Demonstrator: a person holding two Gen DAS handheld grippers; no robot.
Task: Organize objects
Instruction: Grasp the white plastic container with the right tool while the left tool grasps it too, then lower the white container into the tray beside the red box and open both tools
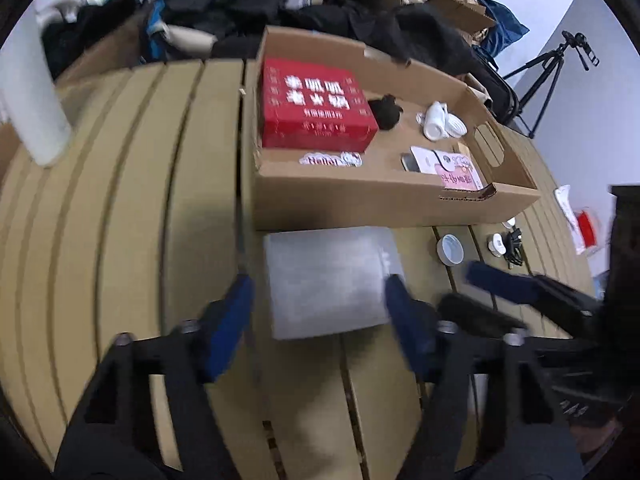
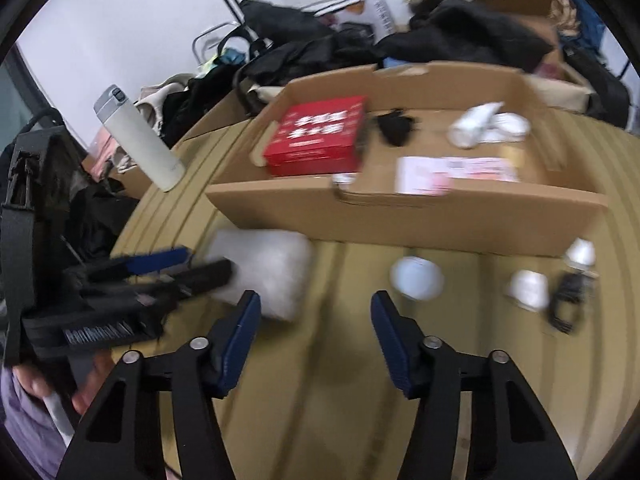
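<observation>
The left gripper [image 1: 320, 300] sits nearest the lens, its blue-padded fingers [image 1: 230, 320] spread wide apart and holding nothing. Between them, just ahead on the table [image 1: 120, 200], lies a flat white pad [image 1: 328, 280], with the right fingertip at or just over its near right corner; motion blur makes contact hard to judge. The right gripper [image 2: 316, 320] is likewise open and empty, hovering over bare table with the same white pad [image 2: 268, 272] off to its left and a small round white lid [image 2: 416, 278] just ahead to its right. Further right lie a small white cap [image 2: 528, 288], a small white bottle [image 2: 580, 254] and a black cable bundle [image 2: 568, 300].

Directly behind the pad stands a shallow cardboard tray [image 1: 360, 204], its front wall close to the pad's far edge. Inside it are a red box [image 1: 316, 108] at the left, a crumpled black item [image 1: 386, 112] beside it, a white tube [image 1: 436, 120] toward the right, and a pink-and-white card [image 1: 452, 168] near the front right.

The table is tan with curved dark grooves. A white flask [image 2: 140, 140] with a grey lid leans at its left edge. Dark clothing and bags [image 1: 240, 4] pile up behind the tray against a white wall, and a tripod [image 1: 548, 76] stands at the right.

The red box carries white Chinese characters, too blurred to read.
</observation>
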